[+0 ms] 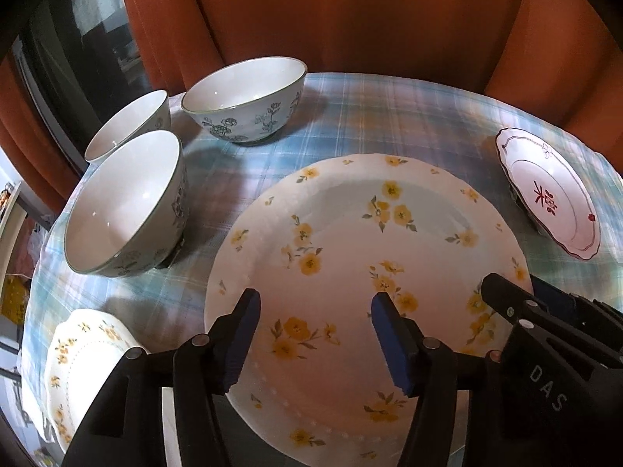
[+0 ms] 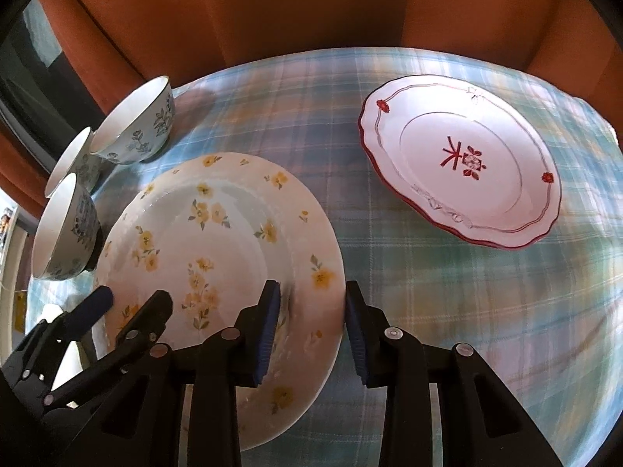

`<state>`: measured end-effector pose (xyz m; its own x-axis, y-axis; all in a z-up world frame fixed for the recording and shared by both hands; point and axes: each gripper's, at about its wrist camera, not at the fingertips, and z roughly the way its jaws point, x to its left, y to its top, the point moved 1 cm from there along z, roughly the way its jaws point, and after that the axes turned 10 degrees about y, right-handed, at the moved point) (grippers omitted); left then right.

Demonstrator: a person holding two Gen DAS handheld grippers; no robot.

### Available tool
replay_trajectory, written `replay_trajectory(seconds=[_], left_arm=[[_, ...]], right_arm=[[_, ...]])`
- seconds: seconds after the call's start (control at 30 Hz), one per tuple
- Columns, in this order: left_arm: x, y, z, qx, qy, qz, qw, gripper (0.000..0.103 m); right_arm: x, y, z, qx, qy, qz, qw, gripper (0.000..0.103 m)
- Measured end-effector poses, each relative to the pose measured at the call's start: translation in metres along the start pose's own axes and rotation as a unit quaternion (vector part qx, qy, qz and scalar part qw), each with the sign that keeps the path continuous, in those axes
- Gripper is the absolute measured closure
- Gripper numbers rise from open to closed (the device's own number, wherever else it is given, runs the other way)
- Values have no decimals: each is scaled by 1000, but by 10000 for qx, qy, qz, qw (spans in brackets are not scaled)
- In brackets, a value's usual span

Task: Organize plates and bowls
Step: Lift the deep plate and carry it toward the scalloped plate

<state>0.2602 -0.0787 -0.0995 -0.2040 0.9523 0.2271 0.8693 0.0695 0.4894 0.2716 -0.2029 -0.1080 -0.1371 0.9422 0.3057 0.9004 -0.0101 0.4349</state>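
A home dining spot. The bench wears a soft blue-and-yellow plaid tablecloth (image 2: 428, 272), laid with household crockery: a yellow-flowered plate (image 1: 350, 253), blue-flowered bowls (image 1: 245, 105) at the far left, and a red-trimmed plate (image 2: 467, 163) at the far right. Rust-orange curtains (image 1: 350, 19) hang just behind, with a dark window (image 1: 78, 58) to the left.
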Motion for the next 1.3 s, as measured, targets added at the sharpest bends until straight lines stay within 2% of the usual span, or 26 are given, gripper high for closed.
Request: replay_trajectory(seconds=[0.07,0.23,0.5,0.7,0.83,1.3], left_arm=[[7,2,-1,-19,218,-55,9997,30],[21,9,17,196,199,-163,9995,26],[24,16,37,621,-124,-153,9979,30],[21,17,38,632,-137,-119,9978,29],[21,15,36,602,-183,43,9980,28],[-14,-17,8,795,-508,483,9944,30]], right_arm=[[2,2,1,9,-55,-21,10000,63],[8,8,4,-31,-212,-91,9997,43],[13,19,17,2,-331,-48,9994,42],[11,28,28,155,-500,157,9985,42],[14,26,30,173,-651,59,9977,43],[-19,-18,-5,273,-765,443,9957,43]])
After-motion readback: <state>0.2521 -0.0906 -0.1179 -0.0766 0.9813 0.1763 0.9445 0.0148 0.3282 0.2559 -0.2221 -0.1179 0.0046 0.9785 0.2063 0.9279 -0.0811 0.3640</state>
